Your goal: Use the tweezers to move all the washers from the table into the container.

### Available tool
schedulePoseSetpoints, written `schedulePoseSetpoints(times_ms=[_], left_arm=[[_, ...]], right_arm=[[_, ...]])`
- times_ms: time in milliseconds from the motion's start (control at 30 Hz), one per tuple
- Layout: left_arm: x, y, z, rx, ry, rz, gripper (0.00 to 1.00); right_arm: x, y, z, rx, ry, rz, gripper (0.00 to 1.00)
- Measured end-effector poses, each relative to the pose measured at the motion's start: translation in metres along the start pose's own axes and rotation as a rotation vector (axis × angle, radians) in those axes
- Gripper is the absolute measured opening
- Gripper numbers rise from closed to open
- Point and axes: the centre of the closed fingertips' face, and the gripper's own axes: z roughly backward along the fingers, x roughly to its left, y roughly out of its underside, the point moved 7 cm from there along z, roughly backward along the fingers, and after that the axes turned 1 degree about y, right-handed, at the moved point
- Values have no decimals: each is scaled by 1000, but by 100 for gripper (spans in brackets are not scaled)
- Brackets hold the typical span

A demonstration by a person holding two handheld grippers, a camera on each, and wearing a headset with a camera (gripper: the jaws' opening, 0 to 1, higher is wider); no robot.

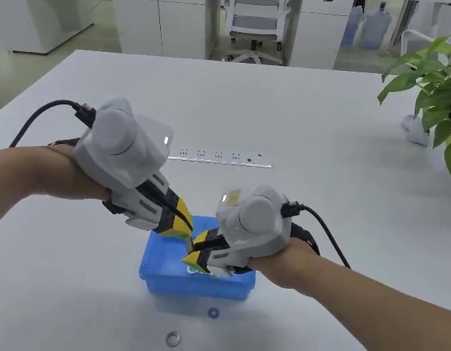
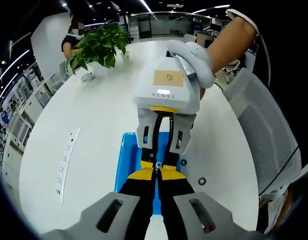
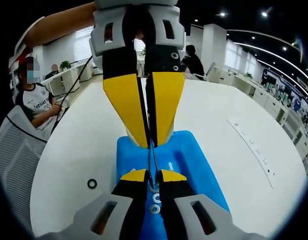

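Observation:
Over the blue container my two grippers meet tip to tip. The left gripper comes in from the upper left, the right gripper from the lower right. Thin dark tweezers run between them, and both sets of jaws look shut on them. In the right gripper view my own yellow-tipped jaws stand closed under the left gripper's yellow fingers. Washers lie inside the container just below the tips. Two more washers rest on the table in front of it.
A white power strip lies on the table beyond the container. A potted plant stands at the far right edge. In the left gripper view a washer sits on the table right of the container. A seated person is off to one side.

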Motion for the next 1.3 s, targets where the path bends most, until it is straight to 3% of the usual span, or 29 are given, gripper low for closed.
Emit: schedulePoseSetpoints(times_ms=[667,967,1300], left_arm=[[-13,-19,16,-9,-11,-23,5],[-29,-28,21,-5,-2,-34,5],[-47,-27,24,-1,1,-38,5]], right_arm=[[11,-16,19,-14,18,32,9],[26,-23,26,-20,10,46,8],[42,-24,28,-24,0,56,8]])
